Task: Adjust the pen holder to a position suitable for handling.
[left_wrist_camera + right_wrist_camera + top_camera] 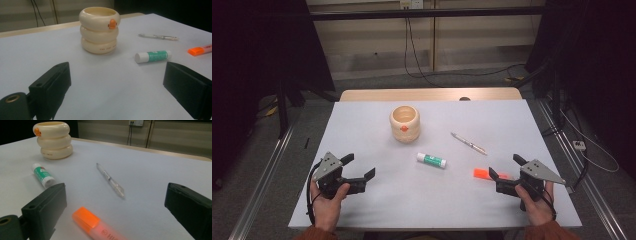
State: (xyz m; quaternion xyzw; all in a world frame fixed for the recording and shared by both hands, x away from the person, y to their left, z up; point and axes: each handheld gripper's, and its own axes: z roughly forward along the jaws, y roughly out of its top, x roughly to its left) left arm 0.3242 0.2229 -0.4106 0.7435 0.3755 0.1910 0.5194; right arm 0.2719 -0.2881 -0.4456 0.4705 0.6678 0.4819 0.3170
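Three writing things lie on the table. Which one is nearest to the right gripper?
The orange highlighter: it lies just in front of the open right gripper. The glue stick and the clear pen lie farther off, toward the cream holder.

Wide bare table (377,210) in front of your left gripper (360,171), jaws spread with nothing between them. Straight ahead of it stands the cream cup (404,123), the one tall thing out here, upright and well apart from the rest. To its right lies the glue stick (431,160), flat, with open surface all round it. Your right gripper (506,167) has its jaws wide too, and the orange highlighter (484,174) lies right at its near jaw, little room there. Beyond that, the pen (468,143) lies slantwise, apart from the highlighter, with a clear lane between pen and glue stick.
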